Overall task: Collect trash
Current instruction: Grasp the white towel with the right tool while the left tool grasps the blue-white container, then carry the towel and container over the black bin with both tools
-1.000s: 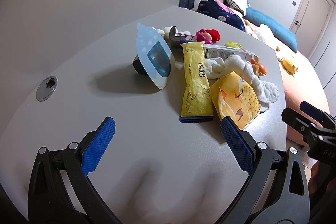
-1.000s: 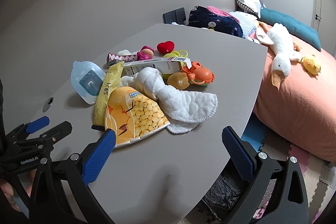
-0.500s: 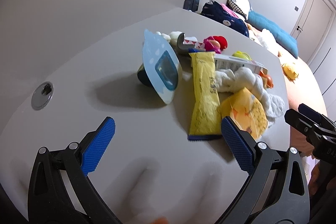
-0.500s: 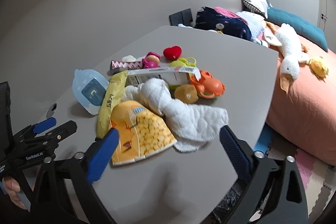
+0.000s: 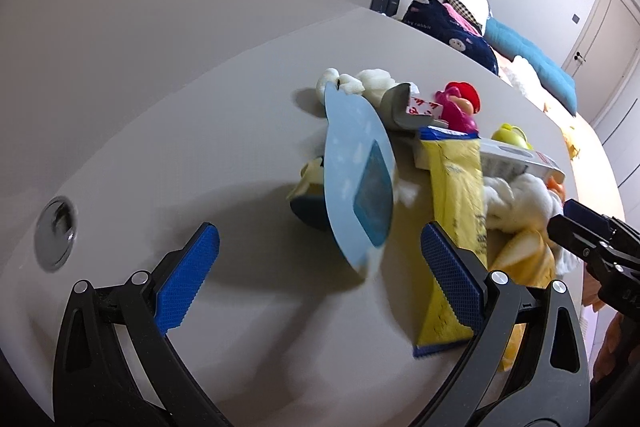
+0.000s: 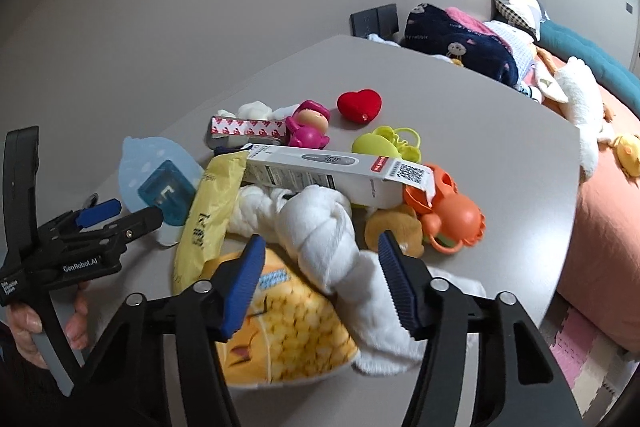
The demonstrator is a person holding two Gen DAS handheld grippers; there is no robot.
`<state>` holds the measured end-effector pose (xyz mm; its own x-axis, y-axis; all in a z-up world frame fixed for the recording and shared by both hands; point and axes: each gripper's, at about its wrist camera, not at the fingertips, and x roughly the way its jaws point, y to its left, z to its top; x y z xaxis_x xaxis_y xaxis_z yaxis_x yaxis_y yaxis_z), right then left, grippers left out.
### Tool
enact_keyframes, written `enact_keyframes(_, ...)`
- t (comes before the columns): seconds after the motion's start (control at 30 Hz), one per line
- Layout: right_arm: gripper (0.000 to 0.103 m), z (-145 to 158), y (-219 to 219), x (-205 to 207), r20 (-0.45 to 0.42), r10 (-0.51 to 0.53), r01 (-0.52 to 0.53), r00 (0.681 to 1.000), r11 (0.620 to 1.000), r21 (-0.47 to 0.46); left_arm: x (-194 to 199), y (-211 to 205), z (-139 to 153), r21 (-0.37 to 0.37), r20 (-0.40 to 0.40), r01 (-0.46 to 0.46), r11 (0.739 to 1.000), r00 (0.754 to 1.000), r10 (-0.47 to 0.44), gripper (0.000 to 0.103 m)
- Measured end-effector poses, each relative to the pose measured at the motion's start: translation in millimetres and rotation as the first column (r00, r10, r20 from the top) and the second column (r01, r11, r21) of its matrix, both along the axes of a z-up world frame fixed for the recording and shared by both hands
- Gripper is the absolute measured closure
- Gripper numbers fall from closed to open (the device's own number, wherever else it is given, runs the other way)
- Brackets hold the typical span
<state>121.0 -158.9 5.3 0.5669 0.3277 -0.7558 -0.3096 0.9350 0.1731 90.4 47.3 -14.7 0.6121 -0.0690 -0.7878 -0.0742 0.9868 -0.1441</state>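
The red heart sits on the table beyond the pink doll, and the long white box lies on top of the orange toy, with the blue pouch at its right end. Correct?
Not quite. The blue pouch lies past the white box's left end, as the right wrist view shows. The rest holds: red heart beyond the pink doll, box on the orange toy.

We are pushing both grippers forward over the table (image 6: 500, 131) toward the heap of trash and toys, which is looming larger than a second ago. Our right gripper (image 6: 320, 283) is closing its jaws, once spread wide, above the white cloth (image 6: 320, 227) and the corn bag (image 6: 280, 327), pads not yet pressing either. Our left gripper (image 5: 316, 279), jaws wide, is now reaching the blue pouch (image 5: 356, 179), its right finger (image 5: 452, 275) overlapping the yellow packet (image 5: 456, 211).
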Motion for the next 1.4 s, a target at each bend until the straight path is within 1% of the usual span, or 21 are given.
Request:
enact_keyframes(0.07, 0.051, -4, 2, 5, -0.013, 0.007, -0.007, 1.000, 1.000, -0.003, 8, 0, -5, -0.013, -0.012, 0.016, 1.000, 1.000, -0.016, 0.006)
enact_keyframes(0.23, 0.056, -14, 9, 13, -0.033, 0.029, -0.030, 0.999, 0.999, -0.016, 22, -1, -15, -0.018, -0.029, 0.035, 0.999, 0.999, -0.036, 0.006)
enact_keyframes(0.3, 0.058, -15, 11, 13, -0.035, 0.035, -0.036, 0.999, 0.999, -0.019, 26, -1, -18, -0.022, -0.035, 0.038, 0.999, 0.999, -0.039, 0.008)
enact_keyframes(0.4, 0.064, -16, 14, 14, -0.037, 0.043, -0.044, 0.998, 0.999, -0.012, 27, 0, -19, 0.001, -0.023, 0.043, 0.999, 0.999, -0.043, 0.015)
enact_keyframes(0.43, 0.066, -16, 14, 14, -0.033, 0.044, -0.045, 0.998, 0.999, -0.010, 27, 0, -19, 0.005, -0.019, 0.045, 0.999, 0.999, -0.045, 0.020)
enact_keyframes(0.47, 0.068, -15, 14, 14, -0.032, 0.043, -0.044, 0.999, 0.999, -0.005, 27, 0, -19, 0.004, -0.015, 0.049, 0.999, 0.999, -0.049, 0.026)
enact_keyframes(0.5, 0.069, -15, 13, 13, -0.031, 0.042, -0.042, 0.999, 0.999, 0.001, 26, 0, -19, 0.004, -0.007, 0.052, 0.999, 0.999, -0.052, 0.030)
enact_keyframes(0.53, 0.070, -14, 12, 13, -0.030, 0.040, -0.040, 0.999, 0.999, 0.008, 26, -1, -19, 0.006, -0.003, 0.053, 0.999, 0.999, -0.053, 0.039)
enact_keyframes(0.63, 0.071, -10, 10, 12, -0.023, 0.037, -0.037, 0.999, 0.999, 0.027, 24, 1, -18, -0.009, 0.005, 0.046, 0.999, 0.999, -0.046, 0.041)
enact_keyframes(0.7, 0.071, -5, 9, 9, -0.009, 0.038, -0.038, 0.999, 0.999, 0.033, 21, 2, -16, 0.003, 0.023, 0.026, 1.000, 0.999, -0.026, 0.043)
enact_keyframes(0.77, 0.071, 1, 9, 7, 0.003, 0.038, -0.038, 0.999, 0.999, 0.035, 17, 3, -9, 0.011, 0.042, 0.011, 1.000, 0.999, -0.011, 0.045)
enact_keyframes(0.83, 0.071, 8, 8, 3, 0.019, 0.040, -0.041, 0.999, 0.998, 0.038, 12, 5, -2, 0.004, 0.059, 0.004, 1.000, 0.998, -0.005, 0.046)
enact_keyframes(0.97, 0.071, 23, 4, -2, 0.050, 0.034, -0.037, 0.998, 0.998, 0.046, 1, 3, 16, 0.026, 0.099, -0.010, 1.000, 0.995, 0.008, 0.047)
enact_keyframes(1.07, 0.071, 36, -2, -8, 0.077, 0.023, -0.028, 0.997, 0.998, 0.055, -5, 2, 30, 0.026, 0.124, -0.015, 1.000, 0.992, 0.012, 0.047)
enact_keyframes(1.17, 0.071, 49, -9, -15, 0.103, 0.013, -0.020, 0.995, 0.998, 0.063, -10, 0, 42, 0.028, 0.145, -0.014, 1.000, 0.989, 0.009, 0.048)
enact_keyframes(1.4, 0.071, 81, -33, -40, 0.167, -0.018, 0.004, 0.986, 0.996, 0.084, -31, -26, 72, 0.040, 0.200, 0.021, 0.999, 0.979, -0.029, 0.048)
